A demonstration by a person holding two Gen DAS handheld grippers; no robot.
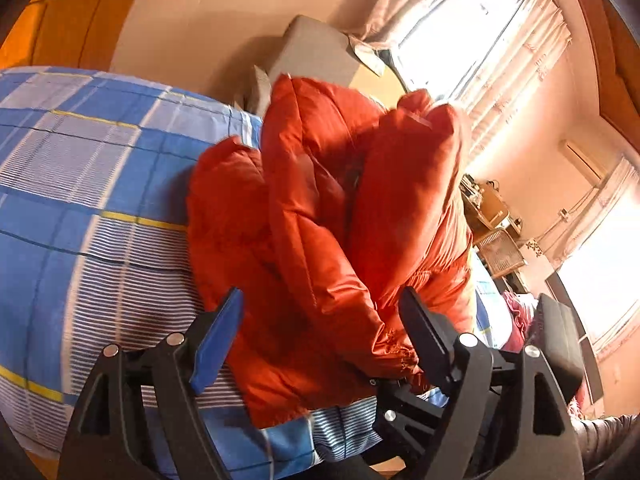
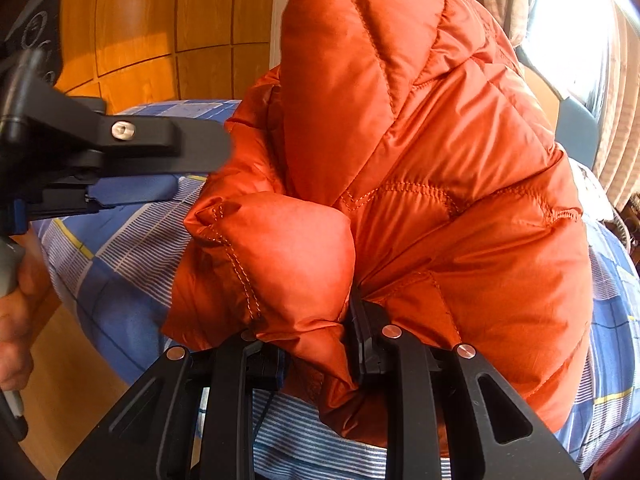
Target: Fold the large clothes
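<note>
An orange quilted down jacket (image 1: 320, 220) lies bunched on a bed with a blue plaid sheet (image 1: 88, 184). My left gripper (image 1: 320, 308) is open, its fingers on either side of a jacket sleeve with an elastic cuff, not closed on it. In the right wrist view the jacket (image 2: 420, 160) fills the frame. My right gripper (image 2: 316, 344) is shut on a puffy fold of the jacket and lifts it. The left gripper also shows in the right wrist view (image 2: 160, 160), at the left, close to the jacket.
The plaid sheet (image 2: 120, 248) covers the bed. A wooden wall panel (image 2: 140, 40) stands behind. Bright windows with curtains (image 1: 500, 40) are at the right. A grey cushion (image 1: 316, 52) lies beyond the jacket. A cluttered shelf (image 1: 492, 220) stands by the far wall.
</note>
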